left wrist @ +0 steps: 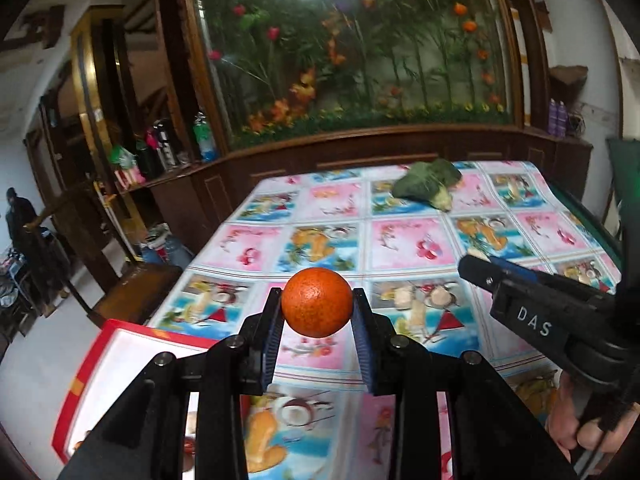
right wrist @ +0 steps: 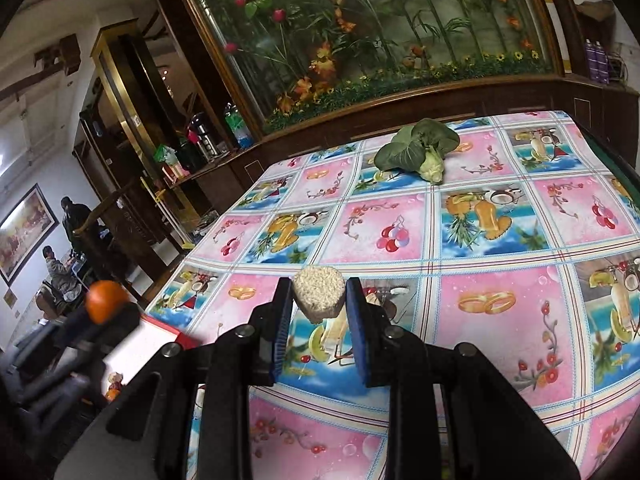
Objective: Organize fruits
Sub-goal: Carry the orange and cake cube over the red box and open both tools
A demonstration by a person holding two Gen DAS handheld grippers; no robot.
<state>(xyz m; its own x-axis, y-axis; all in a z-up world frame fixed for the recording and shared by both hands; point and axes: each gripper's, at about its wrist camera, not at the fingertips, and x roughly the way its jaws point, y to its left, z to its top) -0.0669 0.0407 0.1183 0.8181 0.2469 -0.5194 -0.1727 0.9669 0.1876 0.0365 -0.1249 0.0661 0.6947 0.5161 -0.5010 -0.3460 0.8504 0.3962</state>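
2 tools are held above a surface (right wrist: 500,300) covered by a patterned cloth of pink and blue fruit squares. A red-rimmed white box (left wrist: 116,344) is seen at the surface's 8 o'clock corner. A leafy green vegetable (right wrist: 416,152) lies at the 12 o'clock end, well apart from both tools. The left tool (left wrist: 317,304) is closed on an orange (left wrist: 317,302), carried in the air near the box. The right tool (right wrist: 319,298) is closed on a pale, grainy, roundish piece (right wrist: 319,294), raised above the middle of the surface; what the piece is cannot be told.
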